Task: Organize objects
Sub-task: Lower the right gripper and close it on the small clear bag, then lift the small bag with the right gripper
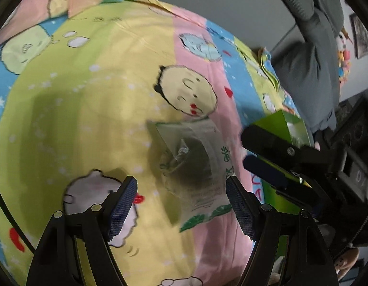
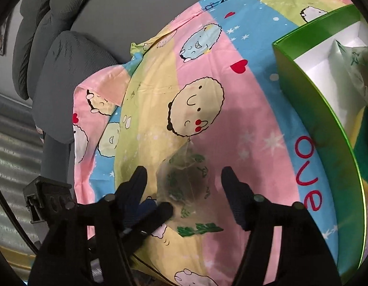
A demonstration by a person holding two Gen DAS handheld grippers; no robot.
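A clear tea-bag sachet with green print (image 1: pixel 195 166) lies on the cartoon bedsheet (image 1: pixel 100 95). My left gripper (image 1: pixel 181 205) is open just above it, fingers either side. In the right wrist view the same sachet (image 2: pixel 186 186) lies between the open fingers of my right gripper (image 2: pixel 184 190). The left gripper's fingertips (image 2: pixel 157 211) reach in from the lower left and touch the sachet's edge. The right gripper's fingers (image 1: pixel 265 166) show at the right of the left view. A green box (image 2: pixel 315 124) with a white inside stands to the right and holds another sachet (image 2: pixel 360 76).
A grey padded chair (image 2: pixel 55 71) stands beyond the far edge of the bed. The green box also shows behind the right gripper in the left wrist view (image 1: pixel 286 124). The bedsheet is wrinkled near its edges. A colourful toy (image 1: pixel 343 59) hangs on the wall.
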